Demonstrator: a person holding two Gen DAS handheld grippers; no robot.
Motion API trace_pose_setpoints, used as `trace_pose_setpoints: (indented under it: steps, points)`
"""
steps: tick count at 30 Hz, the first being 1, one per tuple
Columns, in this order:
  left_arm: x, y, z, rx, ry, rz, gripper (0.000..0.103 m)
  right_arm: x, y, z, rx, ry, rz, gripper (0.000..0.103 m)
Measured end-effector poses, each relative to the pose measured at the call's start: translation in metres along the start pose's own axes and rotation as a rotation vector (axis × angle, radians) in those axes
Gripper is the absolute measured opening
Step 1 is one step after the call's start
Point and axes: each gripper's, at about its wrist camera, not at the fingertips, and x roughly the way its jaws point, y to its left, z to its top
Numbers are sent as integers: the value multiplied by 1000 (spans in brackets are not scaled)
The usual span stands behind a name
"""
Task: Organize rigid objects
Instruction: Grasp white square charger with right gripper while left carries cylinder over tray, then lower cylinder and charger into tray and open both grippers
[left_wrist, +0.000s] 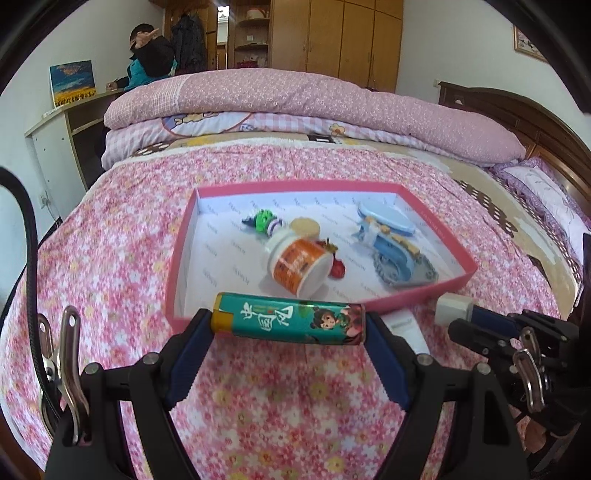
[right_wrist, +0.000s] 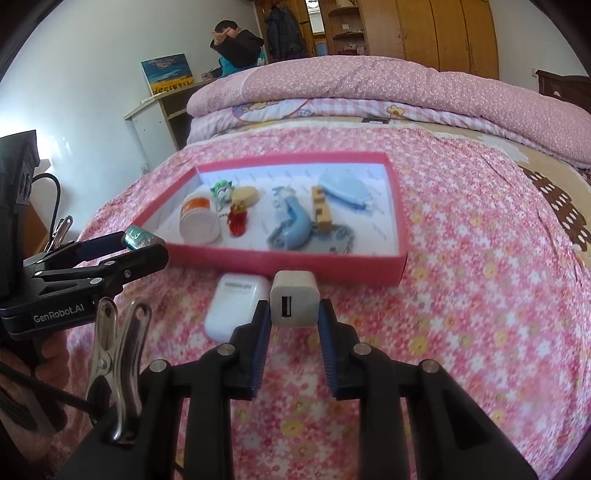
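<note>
My left gripper (left_wrist: 290, 323) is shut on a teal lighter (left_wrist: 288, 320), held crosswise just in front of the pink box's near rim (left_wrist: 424, 297). My right gripper (right_wrist: 293, 312) is shut on a white USB charger cube (right_wrist: 293, 302), held near the box's front wall (right_wrist: 295, 266). The charger also shows in the left wrist view (left_wrist: 454, 308). The lighter's end shows in the right wrist view (right_wrist: 138, 236). Inside the box lie an orange-labelled pill bottle (left_wrist: 299, 267), a blue toy (left_wrist: 391, 254), a blue case (left_wrist: 388, 218) and small trinkets. A white earbud case (right_wrist: 236, 306) lies on the bedspread before the box.
The box sits on a pink floral bedspread (left_wrist: 258, 413). A folded pink quilt (left_wrist: 314, 99) lies behind it. A person (left_wrist: 147, 59) sits at a desk at the far left. A wooden headboard (left_wrist: 535, 122) is at the right.
</note>
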Motion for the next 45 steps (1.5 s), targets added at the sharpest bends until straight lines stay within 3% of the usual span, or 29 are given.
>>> trace_pose_setpoints:
  steps: [10,17,33,40,45]
  points:
    - [18,0,35,6,-28,9,84,6,-13,26,23,-25,-13,27]
    - [42,6,52,-16,-19,25,84,-1,-13,27,15,-31,-7,26]
    - [61,11,56,-27,-5,26,84,21,-15,75,-35,-88,-59,21]
    - [61,8,55,2,-16,30,85,55,-23,71,-29,-28,-69,21]
    - [65,13,51,-37,26,9,84,58,-23,68,-47,-16,-70,25]
